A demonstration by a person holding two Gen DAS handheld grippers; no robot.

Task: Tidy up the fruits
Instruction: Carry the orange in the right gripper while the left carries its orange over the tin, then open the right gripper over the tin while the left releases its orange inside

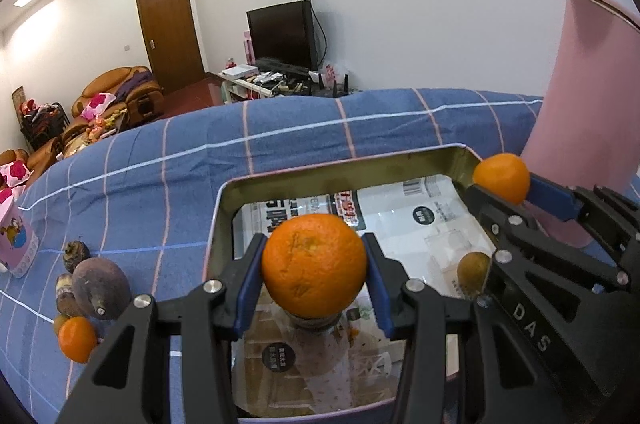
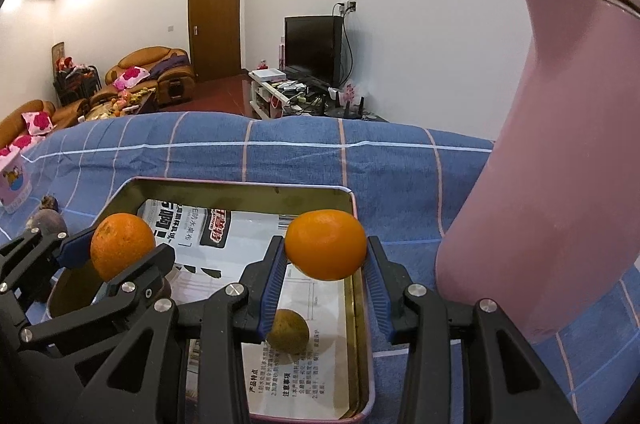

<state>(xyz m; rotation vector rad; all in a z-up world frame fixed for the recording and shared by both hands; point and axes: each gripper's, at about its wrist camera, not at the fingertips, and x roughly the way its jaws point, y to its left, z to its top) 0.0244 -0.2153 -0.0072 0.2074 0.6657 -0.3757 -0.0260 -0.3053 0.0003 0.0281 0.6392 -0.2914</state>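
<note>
A blue checked cloth [image 1: 320, 128] carries a pink-rimmed metal tray [image 2: 224, 190]. Above the tray, the left gripper [image 1: 314, 274] is clamped on a large orange [image 1: 314, 266]; the right gripper [image 2: 326, 256] is clamped on a smaller orange [image 2: 326, 244]. A brownish fruit [image 2: 288, 330] lies in the tray.

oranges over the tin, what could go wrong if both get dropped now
The right gripper holds its orange near the tin's right rim, so it may clip the rim and roll onto the blue cloth. The left gripper's orange could roll across the slick paper lining into the brownish fruit.
</note>
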